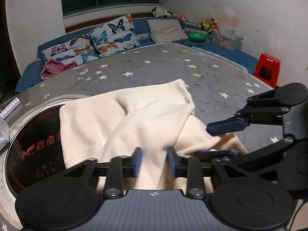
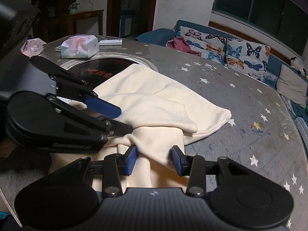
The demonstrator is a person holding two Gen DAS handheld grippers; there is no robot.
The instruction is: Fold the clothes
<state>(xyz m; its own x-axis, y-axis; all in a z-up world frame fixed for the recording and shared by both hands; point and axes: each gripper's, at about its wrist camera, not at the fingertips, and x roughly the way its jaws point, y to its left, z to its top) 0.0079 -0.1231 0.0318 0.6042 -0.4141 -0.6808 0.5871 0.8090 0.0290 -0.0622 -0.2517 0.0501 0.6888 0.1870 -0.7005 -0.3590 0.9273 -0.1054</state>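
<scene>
A cream cloth [image 1: 107, 121] lies rumpled on a round table [image 1: 163, 71] covered in grey star-print fabric. Its far part spreads flat toward the middle of the table, one corner overlapping the black round hob [image 1: 32, 144] set into the tabletop; its near part is gathered into ridges that run off the near edge toward the two grippers.

The left gripper [image 1: 154, 161] sits at the near edge with its blue pads apart, a bunched ridge of cloth running between them; whether the pads press the fabric cannot be told. The right gripper [image 2: 155, 160] is just beside it, to its right, fingers likewise spread with a fold of cloth passing between them and slack at each side. In the left wrist view the right gripper's fingers [image 1: 227, 127] reach in from the right, spread apart above and below the cloth's edge.

Across the table, at the far edge, a blue sofa [image 1: 142, 27] curves around with butterfly pillows [image 1: 115, 34], a grey pillow [image 1: 167, 29] and a pink garment [image 1: 55, 69]. A red stool [image 1: 267, 69] stands past the right edge. In the right wrist view a tissue pack [image 2: 79, 46] and a white remote [image 2: 110, 42] lie beyond the hob near the far left edge.
</scene>
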